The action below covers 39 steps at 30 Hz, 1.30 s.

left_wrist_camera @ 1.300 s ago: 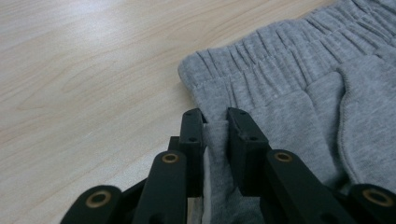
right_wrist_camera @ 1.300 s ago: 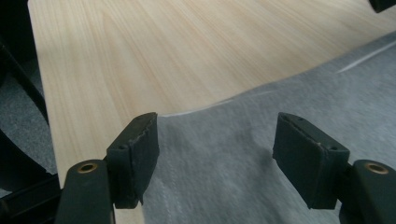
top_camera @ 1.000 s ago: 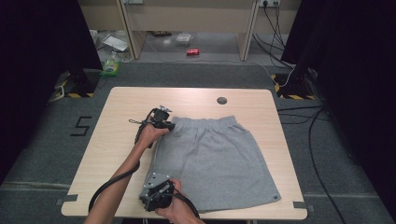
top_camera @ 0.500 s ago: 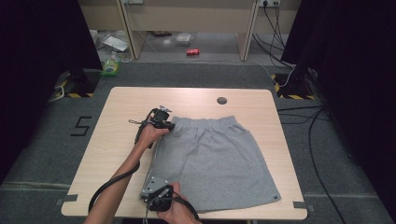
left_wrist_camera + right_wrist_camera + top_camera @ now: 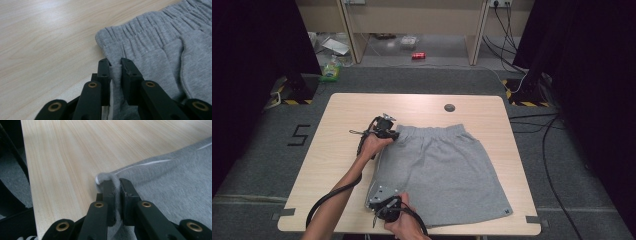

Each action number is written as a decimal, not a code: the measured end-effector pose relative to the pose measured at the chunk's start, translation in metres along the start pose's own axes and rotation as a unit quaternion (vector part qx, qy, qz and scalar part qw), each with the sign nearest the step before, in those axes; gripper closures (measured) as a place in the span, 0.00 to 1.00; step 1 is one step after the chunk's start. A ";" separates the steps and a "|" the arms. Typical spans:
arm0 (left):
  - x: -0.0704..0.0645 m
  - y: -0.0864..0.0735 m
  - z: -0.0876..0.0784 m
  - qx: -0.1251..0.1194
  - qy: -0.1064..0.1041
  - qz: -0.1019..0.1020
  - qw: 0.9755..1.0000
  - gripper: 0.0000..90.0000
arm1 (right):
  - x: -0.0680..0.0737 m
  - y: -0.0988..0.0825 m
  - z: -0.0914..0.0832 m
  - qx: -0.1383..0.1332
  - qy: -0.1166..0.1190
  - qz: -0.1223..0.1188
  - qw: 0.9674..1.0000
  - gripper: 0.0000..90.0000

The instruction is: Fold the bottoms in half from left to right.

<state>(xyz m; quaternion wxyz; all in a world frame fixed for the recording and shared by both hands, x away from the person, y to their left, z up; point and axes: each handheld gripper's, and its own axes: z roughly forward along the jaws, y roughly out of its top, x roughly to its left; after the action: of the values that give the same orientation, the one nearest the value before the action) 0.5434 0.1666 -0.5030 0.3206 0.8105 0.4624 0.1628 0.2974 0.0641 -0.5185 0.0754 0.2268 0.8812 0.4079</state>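
While the left gripper (image 5: 115,65) pinches the grey shorts (image 5: 447,167) by the far-left waistband, the right gripper (image 5: 117,185), jaws just closing, clamps their near-left hem.

- Bare tabletop (image 5: 342,150) lies open left of the shorts (image 5: 447,170).
- A small dark disc (image 5: 449,107) sits near the far edge, well apart.

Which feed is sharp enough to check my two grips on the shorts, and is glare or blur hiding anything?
High view: even light, surroundings dark, slightly soft; the grey shorts read clearly. Left gripper view: sharp on the waistband, the left hand-held gripper pinching fabric. Right gripper view: right hand-held gripper crisp on the bunched hem, far table softly blurred; no glare.
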 end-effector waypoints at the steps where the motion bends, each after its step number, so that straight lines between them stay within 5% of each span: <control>1: 0.000 0.001 0.000 0.002 -0.002 -0.006 1.000 0.87 | -0.001 0.001 0.000 -0.003 -0.001 -0.008 1.000 0.94; 5: -0.001 0.007 -0.005 0.007 -0.014 -0.010 1.000 0.88 | -0.002 0.005 -0.006 -0.015 0.001 -0.003 1.000 0.95; 12: -0.001 0.032 -0.031 -0.024 -0.052 -0.051 0.997 0.89 | -0.011 0.015 -0.027 -0.051 0.002 0.006 0.999 0.95; 20: -0.029 0.063 -0.042 -0.018 -0.064 -0.040 0.997 0.89 | -0.032 0.015 -0.071 -0.101 -0.011 0.041 0.994 0.95; 29: -0.061 0.095 -0.048 -0.015 -0.066 -0.027 0.997 0.88 | -0.063 -0.009 -0.136 -0.158 -0.051 0.095 0.982 0.95; 39: -0.109 0.121 -0.037 -0.012 -0.075 -0.003 0.997 0.88 | -0.081 -0.042 -0.187 -0.197 -0.097 0.133 0.966 0.95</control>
<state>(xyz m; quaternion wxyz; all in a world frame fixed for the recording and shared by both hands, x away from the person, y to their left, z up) 0.5436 0.0425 -0.3914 0.3644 0.8151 0.4378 0.1057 0.2959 -0.1244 -0.4317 0.1486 0.3607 0.7338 0.5562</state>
